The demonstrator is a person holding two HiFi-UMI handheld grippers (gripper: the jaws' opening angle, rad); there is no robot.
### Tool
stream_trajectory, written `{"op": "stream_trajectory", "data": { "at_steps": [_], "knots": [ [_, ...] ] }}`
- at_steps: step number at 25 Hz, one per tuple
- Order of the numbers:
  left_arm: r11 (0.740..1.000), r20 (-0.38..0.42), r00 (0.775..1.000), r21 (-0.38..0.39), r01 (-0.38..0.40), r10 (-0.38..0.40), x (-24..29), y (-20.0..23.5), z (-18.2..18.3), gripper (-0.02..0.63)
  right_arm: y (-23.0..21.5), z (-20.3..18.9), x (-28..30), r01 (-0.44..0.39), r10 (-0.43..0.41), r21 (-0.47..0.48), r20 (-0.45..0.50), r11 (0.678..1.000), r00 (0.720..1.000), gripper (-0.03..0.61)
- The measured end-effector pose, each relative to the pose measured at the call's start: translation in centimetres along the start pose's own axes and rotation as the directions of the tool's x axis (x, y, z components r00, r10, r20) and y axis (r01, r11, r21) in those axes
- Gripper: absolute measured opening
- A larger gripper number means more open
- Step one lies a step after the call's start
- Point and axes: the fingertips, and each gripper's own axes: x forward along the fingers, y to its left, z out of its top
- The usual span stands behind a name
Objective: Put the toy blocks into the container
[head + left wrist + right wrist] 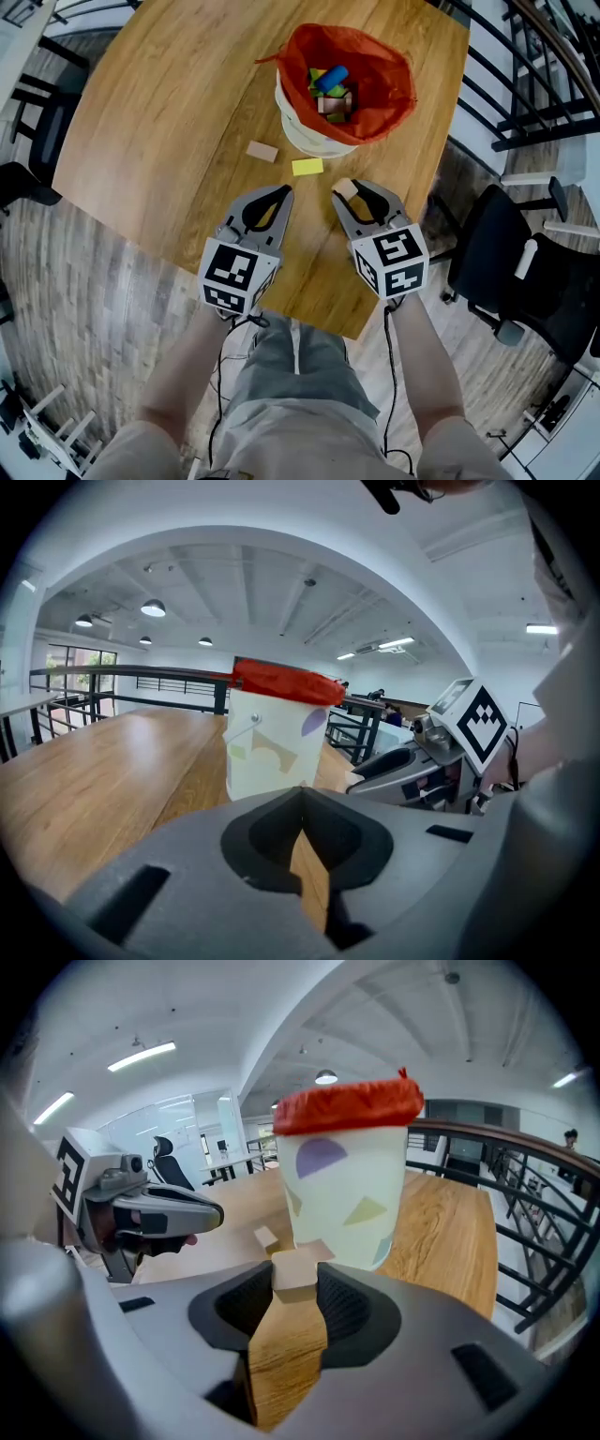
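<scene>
The right tongs pinched a pale block, likely to carry it to the container near the far edge of the surface; the left tongs hung beside, pressed together and empty, a yellow block and tan block lying ahead.

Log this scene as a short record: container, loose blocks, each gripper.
container: white bucket with red liner, on the wooden table
inside it: toy blocks
loose on table: tan block, yellow block, both near the bucket
left gripper: fingers together, empty
right gripper: fingers clamped on a pale wooden block, not yet over the bucket
</scene>
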Motion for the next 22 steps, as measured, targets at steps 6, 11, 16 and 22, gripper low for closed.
{"op": "stream_trajectory", "data": {
  "at_steps": [6, 11, 16, 22],
  "knots": [
    [1.0, 0.112, 0.994, 0.009, 0.001, -0.002, -3.1, -1.1, 6.9, 0.011, 0.8, 6.7, -5.3, 0.033, -0.027, -0.036, 0.136, 0.999, 0.99, 0.153],
    [0.997, 0.226, 0.974, 0.072, 0.002, -0.018, -7.1, -3.4, 13.3, 0.011, 1.9, 11.9, -10.6, 0.072, -0.051, -0.08, 0.238, 0.994, 0.97, 0.153],
    [0.994, 0.319, 0.947, 0.111, -0.006, -0.03, -11.4, -5.0, 18.8, 0.011, 4.0, 17.0, -15.9, 0.107, -0.055, -0.129, 0.356, 0.986, 0.933, 0.153],
    [0.987, 0.419, 0.907, 0.158, -0.037, -0.033, -17.1, -7.1, 24.1, 0.011, 7.5, 22.1, -22.9, 0.138, -0.036, -0.172, 0.494, 0.976, 0.869, 0.153]
  ]
}}
